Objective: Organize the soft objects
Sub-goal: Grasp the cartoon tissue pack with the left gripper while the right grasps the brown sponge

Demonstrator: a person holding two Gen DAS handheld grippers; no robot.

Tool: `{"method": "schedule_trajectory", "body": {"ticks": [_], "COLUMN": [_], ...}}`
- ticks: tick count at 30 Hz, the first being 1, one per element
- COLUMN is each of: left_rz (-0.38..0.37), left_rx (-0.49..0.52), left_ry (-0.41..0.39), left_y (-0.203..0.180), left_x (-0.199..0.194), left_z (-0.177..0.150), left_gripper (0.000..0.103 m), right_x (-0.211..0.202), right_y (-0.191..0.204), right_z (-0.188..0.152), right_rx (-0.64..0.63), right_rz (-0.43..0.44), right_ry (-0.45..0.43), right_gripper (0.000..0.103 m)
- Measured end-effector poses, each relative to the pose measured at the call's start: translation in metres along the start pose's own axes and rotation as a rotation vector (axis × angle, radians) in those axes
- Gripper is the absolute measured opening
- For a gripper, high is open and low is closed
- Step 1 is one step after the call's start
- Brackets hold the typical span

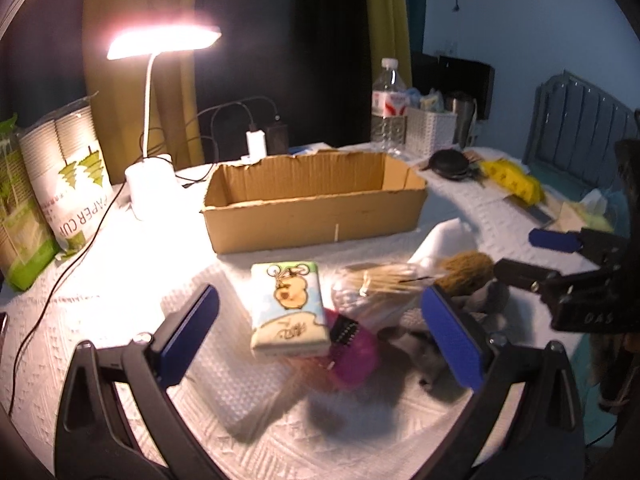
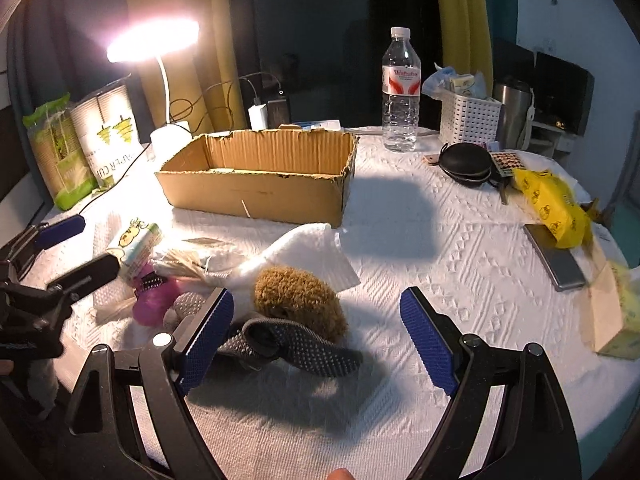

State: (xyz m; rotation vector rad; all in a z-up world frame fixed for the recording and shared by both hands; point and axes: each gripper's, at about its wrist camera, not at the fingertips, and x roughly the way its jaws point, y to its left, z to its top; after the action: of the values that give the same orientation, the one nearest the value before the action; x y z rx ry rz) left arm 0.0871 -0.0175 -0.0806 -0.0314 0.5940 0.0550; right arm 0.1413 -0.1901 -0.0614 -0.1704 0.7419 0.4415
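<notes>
Where the left wrist camera looks forward, the left gripper [image 1: 320,336] hangs with its blue pads spread wide, holding nothing, over a cluster of small things on the white-clothed bench [image 1: 120,288]. Between the pads lies the cartoon tissue pack [image 1: 287,308], leaning on a purple item [image 1: 354,360] that is too blurred to name; the brown plush toy [image 1: 466,270] sits just beyond the right-hand pad, beside a clear bag of sticks [image 1: 372,284]. Behind the cluster stands the open cardboard box [image 1: 316,204], its near wall facing the gripper with a strip of bare cloth between. To the left the cloth is open up to the lamp base [image 1: 150,184] and the paper cup sleeve [image 1: 76,184]. The right gripper [image 1: 532,254] reaches in from the right edge, close to the plush toy. In the right wrist view, the right gripper [image 2: 318,336] is likewise spread and empty. The brown plush toy [image 2: 300,300] lies between its pads, nearer the left one, resting against a grey dotted fabric piece [image 2: 304,350] and a white cloth [image 2: 308,252]. The cardboard box [image 2: 260,188] stands behind and to the left, and open cloth stretches to the right as far as a phone [image 2: 554,256] and a yellow bag [image 2: 554,208] near the bench edge. A water bottle [image 2: 400,92] stands behind.
</notes>
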Motion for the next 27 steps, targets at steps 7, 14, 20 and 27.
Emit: {"method": "schedule_trajectory", "body": {"ticks": [7,14,20,27], "left_rz": [0.024,0.01,0.0,-0.022], "left_rx": [0.002,0.006,-0.011,-0.026], "left_ry": [0.061,0.112,0.119,0.11], "left_y": [0.008,0.015,0.02,0.022], "left_x": [0.031,0.049,0.049,0.04], "left_z": [0.0,-0.001,-0.002,-0.003], "left_gripper": [0.078,0.076,0.063,0.048], "right_x": [0.022,0.046,0.054,0.04], "right_y": [-0.009,-0.011,-0.011,-0.006], "right_z": [0.01,0.009,0.006,0.007], "right_rx": [0.024,0.039,0.025,-0.012], "right_rz": [0.059,0.145,0.157,0.154], "right_ry": [0.028,0.08,0.116,0.076], "right_gripper": [0.088,0.08,0.056,0.037]}}
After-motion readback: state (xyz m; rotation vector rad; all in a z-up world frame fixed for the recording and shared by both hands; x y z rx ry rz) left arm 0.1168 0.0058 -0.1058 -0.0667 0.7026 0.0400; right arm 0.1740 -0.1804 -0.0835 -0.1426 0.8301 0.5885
